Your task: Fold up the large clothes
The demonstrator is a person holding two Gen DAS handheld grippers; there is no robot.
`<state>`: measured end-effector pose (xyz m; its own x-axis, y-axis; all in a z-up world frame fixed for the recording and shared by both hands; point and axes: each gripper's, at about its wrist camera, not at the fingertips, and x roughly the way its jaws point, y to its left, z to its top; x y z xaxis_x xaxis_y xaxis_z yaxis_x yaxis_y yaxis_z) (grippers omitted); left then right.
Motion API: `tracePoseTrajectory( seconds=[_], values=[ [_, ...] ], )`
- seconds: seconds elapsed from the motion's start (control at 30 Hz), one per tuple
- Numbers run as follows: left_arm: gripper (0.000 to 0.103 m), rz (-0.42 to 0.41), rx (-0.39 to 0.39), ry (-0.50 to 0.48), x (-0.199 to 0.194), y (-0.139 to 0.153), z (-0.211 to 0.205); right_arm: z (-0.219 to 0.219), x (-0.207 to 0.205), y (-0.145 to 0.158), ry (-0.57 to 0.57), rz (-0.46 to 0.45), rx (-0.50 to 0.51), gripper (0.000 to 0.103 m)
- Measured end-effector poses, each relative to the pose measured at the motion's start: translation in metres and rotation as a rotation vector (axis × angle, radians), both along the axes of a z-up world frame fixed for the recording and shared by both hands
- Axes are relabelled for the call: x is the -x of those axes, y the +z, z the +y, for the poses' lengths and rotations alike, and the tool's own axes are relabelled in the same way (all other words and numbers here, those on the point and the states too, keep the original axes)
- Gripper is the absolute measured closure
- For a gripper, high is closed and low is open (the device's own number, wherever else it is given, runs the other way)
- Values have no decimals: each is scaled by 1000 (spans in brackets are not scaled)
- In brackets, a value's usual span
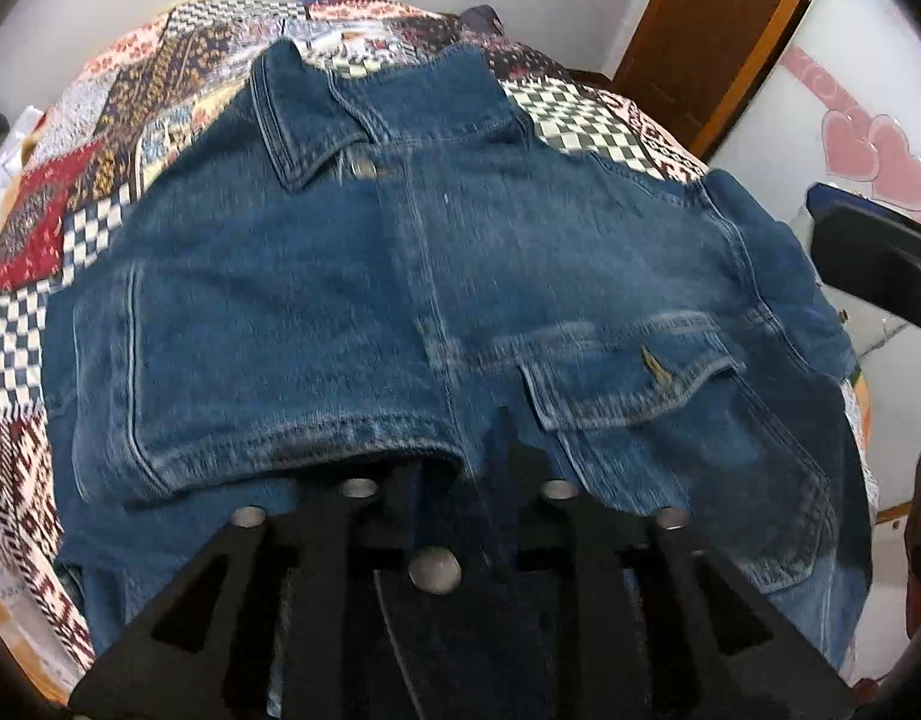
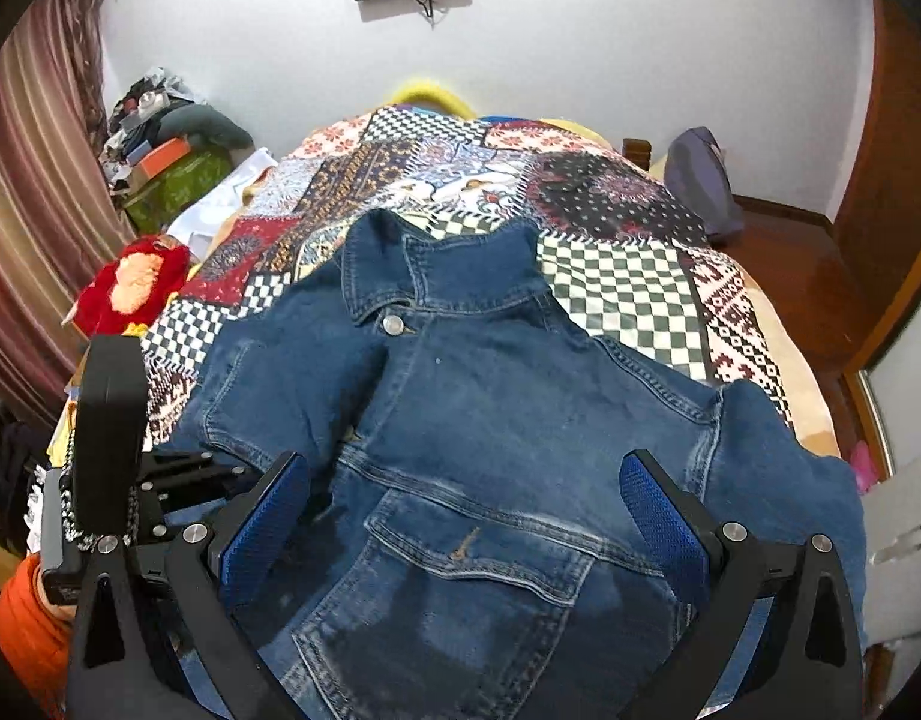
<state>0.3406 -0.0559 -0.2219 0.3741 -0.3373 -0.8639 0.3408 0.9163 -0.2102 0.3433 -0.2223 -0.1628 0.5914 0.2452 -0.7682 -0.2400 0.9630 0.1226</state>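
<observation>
A blue denim jacket [image 1: 400, 276] lies front up on a patchwork quilt [image 1: 70, 222], collar away from me, its left side folded over the front. My left gripper [image 1: 460, 474] is shut on the jacket's front placket, with dark denim pinched between its fingers. In the right wrist view the jacket [image 2: 490, 420] fills the middle of the bed. My right gripper [image 2: 466, 516] is open and empty above the chest pocket [image 2: 478, 552]. Its blue pads [image 2: 658, 516] stand wide apart. The left gripper's body [image 2: 109, 426] shows at the left.
The quilt [image 2: 628, 288] covers the bed beyond the collar. A red and orange cloth [image 2: 130, 282] and a cluttered pile [image 2: 166, 162] sit at the left. A grey bag [image 2: 700, 180] lies at the far right. A wooden door frame [image 1: 700, 42] stands at the right.
</observation>
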Motion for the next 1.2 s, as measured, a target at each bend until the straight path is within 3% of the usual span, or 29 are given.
tracePoseTrajectory(
  seconds=[0.07, 0.2, 0.33, 0.43, 0.53, 0.73, 0.83, 1.03, 1.13, 1.2],
  values=[
    [47, -9, 25, 20, 8, 6, 9, 2, 0, -1, 5, 4, 6, 0],
    [44, -63, 8, 75, 25, 22, 31, 15, 1, 4, 33, -6, 12, 0],
    [43, -99, 39, 171, 38, 38, 69, 43, 5, 14, 97, -33, 25, 0],
    [41, -161, -15, 259, 53, 47, 103, 70, 7, 18, 152, -52, 48, 0],
    [31, -208, -82, 322, 60, 49, 127, 103, 8, 14, 217, -51, 77, 0],
    [31, -202, -151, 427, 76, 36, 182, 175, 3, -14, 367, 22, 141, 0],
    [31, -178, -142, 464, 81, 26, 202, 209, -5, -34, 444, 77, 178, 0],
    [31, -142, -123, 504, 82, 9, 226, 247, -30, -76, 478, 185, 259, 1],
    [31, -142, -125, 497, 73, 7, 230, 255, -41, -91, 471, 201, 307, 10],
    [31, -141, -133, 496, 63, 5, 231, 257, -47, -98, 459, 196, 340, 23]
  ],
)
